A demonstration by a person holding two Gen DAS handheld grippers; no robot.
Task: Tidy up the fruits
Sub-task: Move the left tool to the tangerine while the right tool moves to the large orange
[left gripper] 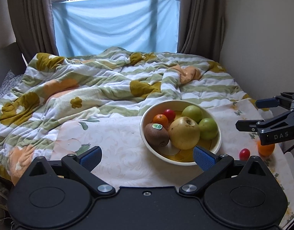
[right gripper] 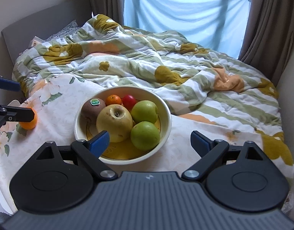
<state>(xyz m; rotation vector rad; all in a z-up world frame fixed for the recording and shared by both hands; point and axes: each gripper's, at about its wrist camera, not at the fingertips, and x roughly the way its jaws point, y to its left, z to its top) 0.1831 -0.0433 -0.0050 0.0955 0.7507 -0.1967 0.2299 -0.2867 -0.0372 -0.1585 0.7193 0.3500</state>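
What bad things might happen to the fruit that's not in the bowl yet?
1. The orange and the small red fruit lie loose near the table edge. Both are round, so a nudge from the open right gripper could roll them off.
2. The bowl is already crowded around the big yellow apple. A fruit dropped in might bounce out.

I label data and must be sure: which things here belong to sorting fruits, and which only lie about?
Job: bowl, the fruits in it, loose orange, loose red fruit.
Lying about: quilt, curtains, blue sheet.
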